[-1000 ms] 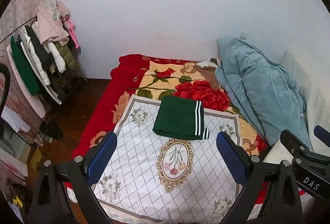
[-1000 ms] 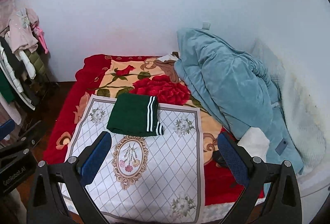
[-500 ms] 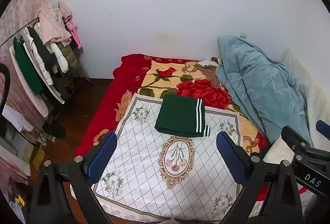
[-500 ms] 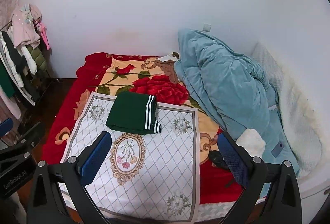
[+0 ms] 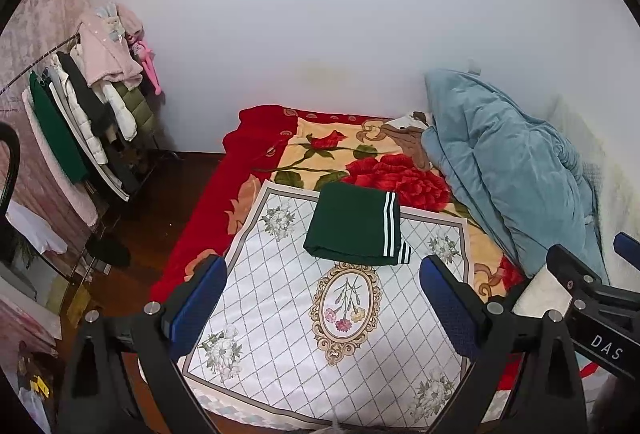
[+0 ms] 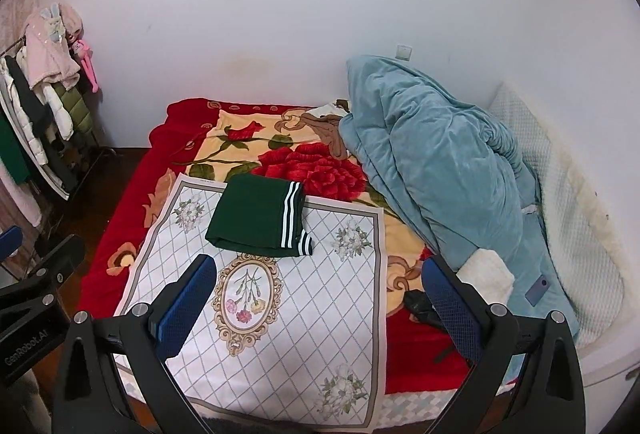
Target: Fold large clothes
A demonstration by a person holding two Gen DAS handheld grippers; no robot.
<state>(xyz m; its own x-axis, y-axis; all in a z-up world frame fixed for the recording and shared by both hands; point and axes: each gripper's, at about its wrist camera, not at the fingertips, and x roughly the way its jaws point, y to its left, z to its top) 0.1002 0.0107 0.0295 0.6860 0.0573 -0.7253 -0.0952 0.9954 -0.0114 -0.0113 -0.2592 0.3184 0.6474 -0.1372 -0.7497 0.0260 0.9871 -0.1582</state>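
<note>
1. The green garment, dark w/ white stripes along one edge, lay folded into a flat rectangle on the white diamond-patterned cloth. It sat at the cloth's far end, its far edge reaching over the cloth's border onto the red rose blanket.
2. The left hand-held gripper hung above the near part of the cloth, jaws spread wide, nothing between the blue pads; well apart from the garment.
3. The right hand-held gripper was likewise above the cloth's near part, jaws wide apart & empty, not touching the garment.
4. The oval flower medallion printed on the cloth lay just on the near side of the garment.
5. The rose blanket covered the bed under the cloth & showed on all sides of it except the near one.
6. The blue-grey quilt was bunched up to the right of the cloth, against the white wall.
7. A clothes rack w/ hanging coats stood on the floor, left of the cloth & past the bed's edge.
8. A small dark object lay on the blanket right of the cloth; couldn't tell what it was.
</note>
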